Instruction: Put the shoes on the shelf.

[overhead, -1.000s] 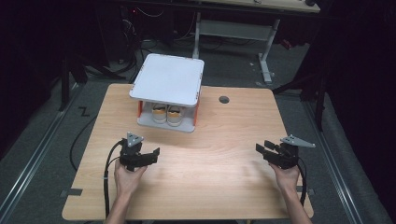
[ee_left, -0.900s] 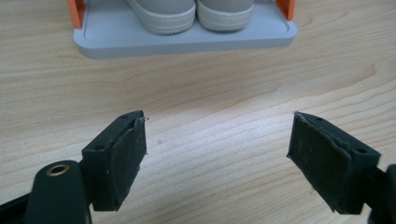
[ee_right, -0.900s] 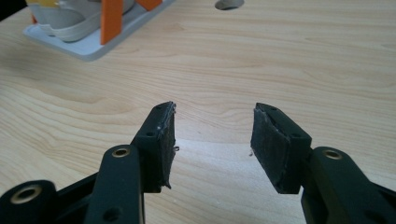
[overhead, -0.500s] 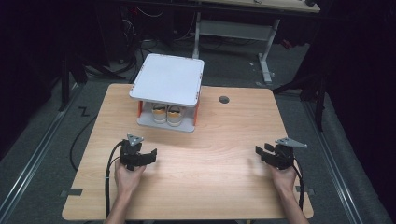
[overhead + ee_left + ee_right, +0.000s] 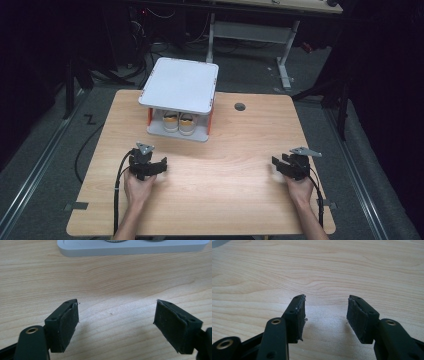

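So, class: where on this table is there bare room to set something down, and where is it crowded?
Bare wood lies between the left gripper and right gripper, and in front of the white two-tier stand. The far right of the table is free but for a small round hole. The stand's lower shelf holds the shoes.

A light wooden table is seen, with a small round dark hole set near its far edge. Behind it, a desk with white legs is placed on the grey floor, where a black Z-shaped mark is drawn and dark cables are strewn
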`<act>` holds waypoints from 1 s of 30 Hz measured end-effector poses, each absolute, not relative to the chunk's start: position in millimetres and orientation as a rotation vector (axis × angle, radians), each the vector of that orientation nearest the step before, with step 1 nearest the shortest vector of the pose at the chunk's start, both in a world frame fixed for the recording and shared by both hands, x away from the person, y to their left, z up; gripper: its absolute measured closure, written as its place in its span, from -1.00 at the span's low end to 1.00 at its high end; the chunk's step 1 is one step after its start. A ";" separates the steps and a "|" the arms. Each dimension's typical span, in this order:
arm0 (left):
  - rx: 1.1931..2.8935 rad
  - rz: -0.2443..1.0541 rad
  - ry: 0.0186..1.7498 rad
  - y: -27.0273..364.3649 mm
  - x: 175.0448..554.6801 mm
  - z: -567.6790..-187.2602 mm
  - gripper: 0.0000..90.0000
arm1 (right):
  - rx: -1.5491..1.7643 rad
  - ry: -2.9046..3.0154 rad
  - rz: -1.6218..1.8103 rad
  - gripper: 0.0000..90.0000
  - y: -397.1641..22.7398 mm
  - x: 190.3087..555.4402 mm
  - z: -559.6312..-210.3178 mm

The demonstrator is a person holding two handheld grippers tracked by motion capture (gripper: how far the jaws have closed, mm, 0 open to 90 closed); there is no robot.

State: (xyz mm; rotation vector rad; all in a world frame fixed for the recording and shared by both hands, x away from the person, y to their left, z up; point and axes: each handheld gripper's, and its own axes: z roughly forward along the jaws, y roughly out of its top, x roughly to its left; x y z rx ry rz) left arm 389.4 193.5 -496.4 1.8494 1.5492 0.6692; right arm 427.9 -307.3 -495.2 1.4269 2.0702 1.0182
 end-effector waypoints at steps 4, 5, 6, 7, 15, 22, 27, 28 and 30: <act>1.841 0.679 1.558 194.5 391.0 -497.8 -0.55 | 1.431 2.073 1.000 0.07 -307.6 430.1 -498.3; 1.837 0.685 1.560 194.4 391.5 -498.4 -0.54 | 1.432 2.074 0.996 0.06 -307.6 430.5 -498.9; 1.840 0.688 1.559 194.6 391.9 -498.7 -0.54 | 1.431 2.073 0.992 0.06 -307.6 430.7 -499.2; 1.841 0.688 1.561 194.7 392.4 -499.5 -0.54 | 1.432 2.074 0.991 0.06 -307.3 430.8 -499.4; 1.855 0.696 1.573 193.9 394.9 -503.5 -0.54 | 1.433 2.078 0.958 0.03 -306.9 431.8 -500.1; 1.856 0.704 1.575 194.7 396.5 -505.5 -0.54 | 1.429 2.082 0.943 0.00 -306.5 431.8 -500.4; 1.848 0.693 1.579 195.1 396.7 -506.2 -0.55 | 1.396 2.092 0.904 -0.04 -302.9 431.0 -500.7; 1.850 0.693 1.576 194.8 396.6 -506.3 -0.54 | 1.396 2.093 0.905 -0.04 -303.0 431.1 -500.7; 1.850 0.692 1.574 194.5 396.5 -506.3 -0.54 | 1.398 2.092 0.905 -0.04 -302.6 430.9 -500.7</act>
